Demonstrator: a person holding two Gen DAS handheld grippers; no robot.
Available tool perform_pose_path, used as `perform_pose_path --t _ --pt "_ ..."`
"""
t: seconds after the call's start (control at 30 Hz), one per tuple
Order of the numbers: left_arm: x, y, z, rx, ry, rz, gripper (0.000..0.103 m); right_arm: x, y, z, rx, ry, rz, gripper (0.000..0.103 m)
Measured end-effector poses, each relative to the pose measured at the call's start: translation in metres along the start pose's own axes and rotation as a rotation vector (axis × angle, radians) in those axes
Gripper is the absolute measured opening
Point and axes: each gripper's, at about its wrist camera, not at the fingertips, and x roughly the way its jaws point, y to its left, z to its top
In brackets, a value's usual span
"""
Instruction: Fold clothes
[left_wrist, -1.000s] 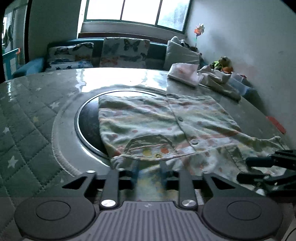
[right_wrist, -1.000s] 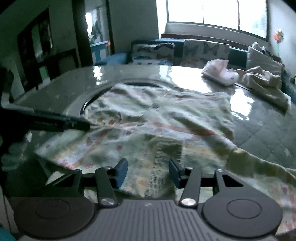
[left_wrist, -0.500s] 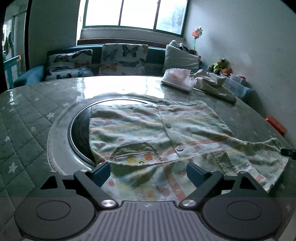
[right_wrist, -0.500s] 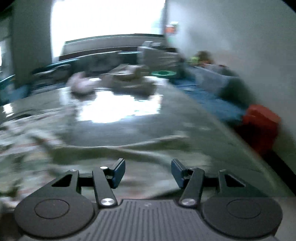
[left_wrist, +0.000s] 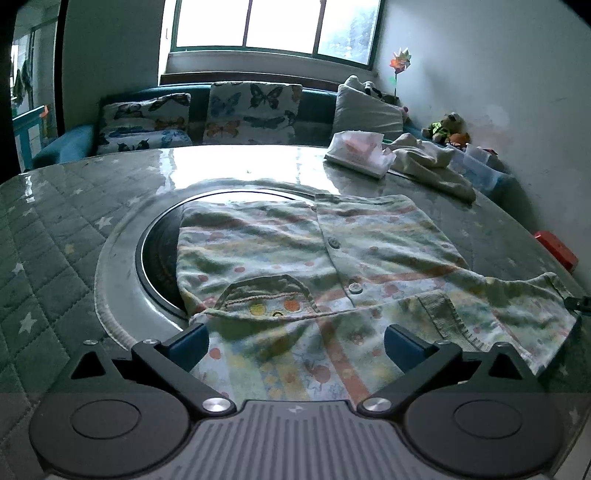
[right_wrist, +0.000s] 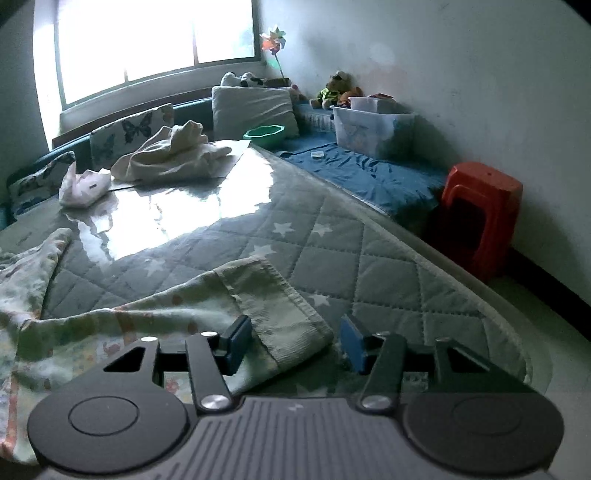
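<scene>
A small patterned button-up shirt (left_wrist: 295, 258) lies spread face up on the round table, partly over a dark central disc (left_wrist: 159, 254). My left gripper (left_wrist: 295, 341) is wide open, hovering over the shirt's near collar edge with nothing held. In the right wrist view the shirt's right sleeve (right_wrist: 229, 299) stretches over the quilted cover, its ribbed cuff (right_wrist: 284, 314) lying between the fingers of my open right gripper (right_wrist: 295, 341). The right gripper's tip shows at the sleeve end in the left wrist view (left_wrist: 578, 302).
A folded pink-white garment (left_wrist: 358, 151) and a cream heap of clothes (left_wrist: 428, 166) lie at the table's far side. A sofa with butterfly cushions (left_wrist: 251, 110) stands behind. A red stool (right_wrist: 480, 210) and a plastic bin (right_wrist: 373, 125) stand by the wall, right.
My left gripper has opened wide and pulled back slightly from the collar. My right gripper swung from the shirt's middle out to the right sleeve cuff and stays open.
</scene>
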Motion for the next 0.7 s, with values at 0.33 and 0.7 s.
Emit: perform_pose_path --t 0.33,0.7 --pt "-0.003 0.005 0.000 -0.020 -0.002 0.012 0.103 -0.027 0.017 0.007 0.026 -0.039 0.182 0.009" --pt "-0.012 0.019 -0.003 -0.073 -0.022 0.013 0.103 -0.065 0.113 0.041 -0.085 -0.026 0.604 0.008"
